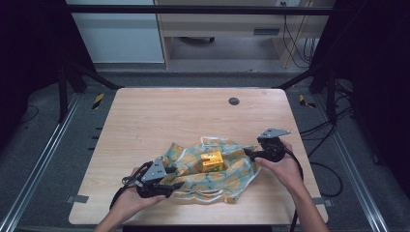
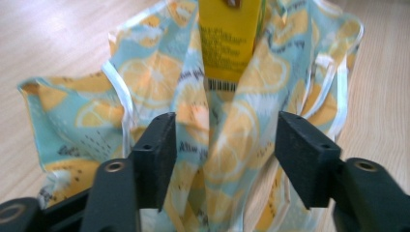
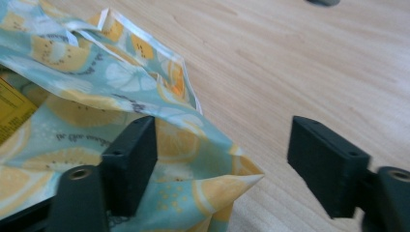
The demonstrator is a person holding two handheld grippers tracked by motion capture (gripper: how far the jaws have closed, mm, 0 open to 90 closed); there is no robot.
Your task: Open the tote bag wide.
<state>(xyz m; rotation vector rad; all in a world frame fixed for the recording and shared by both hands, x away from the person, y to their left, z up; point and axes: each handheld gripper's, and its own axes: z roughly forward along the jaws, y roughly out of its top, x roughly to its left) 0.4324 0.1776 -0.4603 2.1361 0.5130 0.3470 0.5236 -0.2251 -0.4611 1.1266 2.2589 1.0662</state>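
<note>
- We have both claws apart: the left claw [image 1: 178,184] gapes around a fold of the cloth [image 1: 212,176] without pressing it, and the right claw [image 1: 247,152] stands open at the cloth's far corner, one jaw over the fabric, the other over bare wood
- The cloth lies crumpled near the front edge of the tabletop [image 1: 159,116], towards the middle, with the box [image 1: 212,162] sitting on it
- With nothing clamped, we judge the raised folds may slump and uncover the box
- If we close the left claw where it is, it could catch several layers at once and drag the box sideways or tip it
- A right-hand grab could miss the thin corner
- The dark round plug [image 1: 234,101] sits near the back edge, well apart; nothing stands in the way
</note>
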